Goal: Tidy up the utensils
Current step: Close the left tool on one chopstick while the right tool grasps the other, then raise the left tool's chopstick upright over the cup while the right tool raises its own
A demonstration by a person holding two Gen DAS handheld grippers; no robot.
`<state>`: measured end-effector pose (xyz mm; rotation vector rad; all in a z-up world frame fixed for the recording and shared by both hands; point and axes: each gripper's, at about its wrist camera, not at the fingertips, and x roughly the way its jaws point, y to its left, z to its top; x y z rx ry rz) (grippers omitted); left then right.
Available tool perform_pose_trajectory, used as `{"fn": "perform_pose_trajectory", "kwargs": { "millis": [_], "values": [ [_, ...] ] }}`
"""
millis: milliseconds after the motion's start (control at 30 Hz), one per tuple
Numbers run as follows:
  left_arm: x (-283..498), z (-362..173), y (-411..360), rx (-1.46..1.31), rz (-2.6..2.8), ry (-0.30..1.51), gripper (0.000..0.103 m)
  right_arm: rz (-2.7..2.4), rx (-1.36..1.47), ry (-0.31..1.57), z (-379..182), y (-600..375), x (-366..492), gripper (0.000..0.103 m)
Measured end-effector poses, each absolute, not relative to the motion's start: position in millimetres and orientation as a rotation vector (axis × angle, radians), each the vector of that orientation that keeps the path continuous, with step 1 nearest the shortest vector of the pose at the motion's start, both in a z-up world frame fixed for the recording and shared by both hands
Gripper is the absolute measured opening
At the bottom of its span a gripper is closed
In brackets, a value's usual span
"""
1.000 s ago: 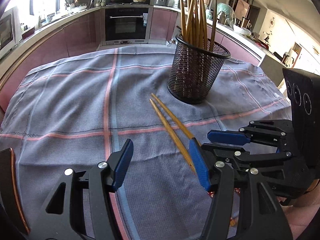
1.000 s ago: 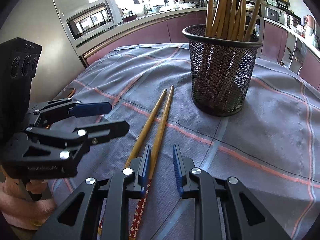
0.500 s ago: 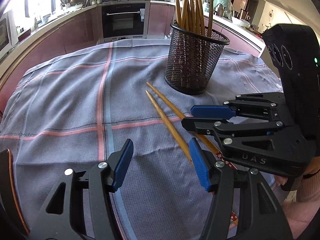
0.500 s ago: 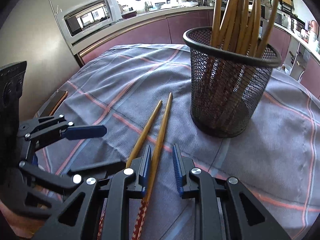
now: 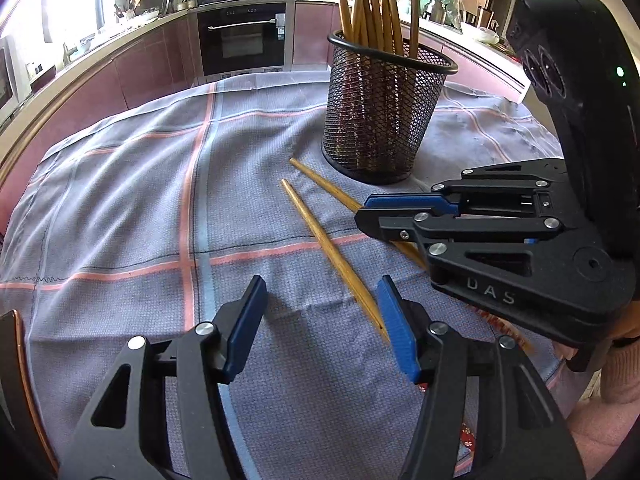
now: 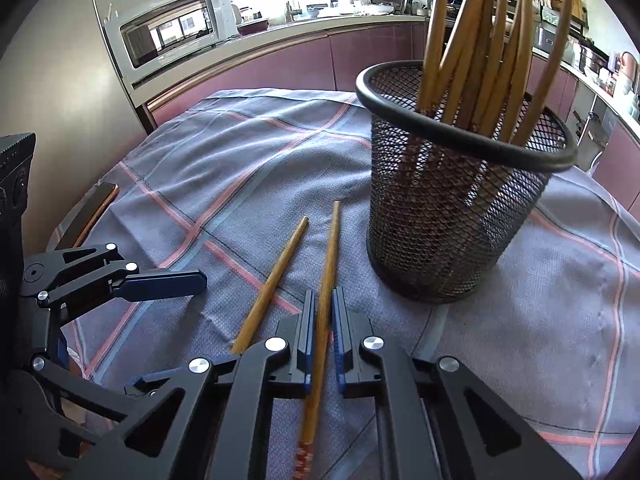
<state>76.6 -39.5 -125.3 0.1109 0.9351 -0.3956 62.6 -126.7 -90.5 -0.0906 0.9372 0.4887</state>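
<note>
Two wooden chopsticks lie on the checked cloth in front of a black mesh holder (image 6: 448, 208) that stands full of several chopsticks. My right gripper (image 6: 322, 300) is shut on the right chopstick (image 6: 330, 248), gripping it midway along, and the red patterned end runs back under the jaws. The other chopstick (image 6: 276, 276) lies free just to its left. In the left wrist view my left gripper (image 5: 320, 308) hovers open over the cloth with nothing between its pads. The free chopstick (image 5: 328, 248) ends beside its right finger. There the right gripper (image 5: 364, 210) covers the held chopstick (image 5: 324, 188).
A grey cloth with pink and blue lines (image 5: 160, 200) covers the round table. A dark flat thing with a copper edge (image 6: 92, 212) lies at the table's left rim. Kitchen counters, an oven (image 5: 244, 36) and a microwave (image 6: 172, 36) stand beyond.
My right gripper slid forward along the right chopstick and its jaws closed onto it. The left gripper stayed open and barely moved.
</note>
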Motion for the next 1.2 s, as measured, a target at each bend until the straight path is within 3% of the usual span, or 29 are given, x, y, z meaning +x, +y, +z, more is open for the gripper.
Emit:
{"fn": "perform_pose_trajectory", "kwargs": {
  "millis": [100, 300, 567, 967, 1200],
  "values": [
    [78, -127, -44, 0.133, -0.388, 0.932, 0.056, 0.485, -0.079, 0.936, -90, -129, 59, 0.005],
    [82, -127, -49, 0.163, -0.362, 0.929, 0.044, 0.476, -0.056, 0.934, -89, -140, 54, 0.005],
    [86, -126, -50, 0.169, -0.344, 0.931, 0.017, 0.481, -0.029, 0.919, -83, -153, 45, 0.005],
    [87, -126, -54, 0.163, -0.317, 0.934, 0.008, 0.507, -0.001, 0.890, -75, -160, 33, 0.005],
    [86, -123, -52, 0.154, -0.315, 0.935, 0.008, 0.522, 0.030, 0.884, -74, -167, 28, 0.005]
  ]
}}
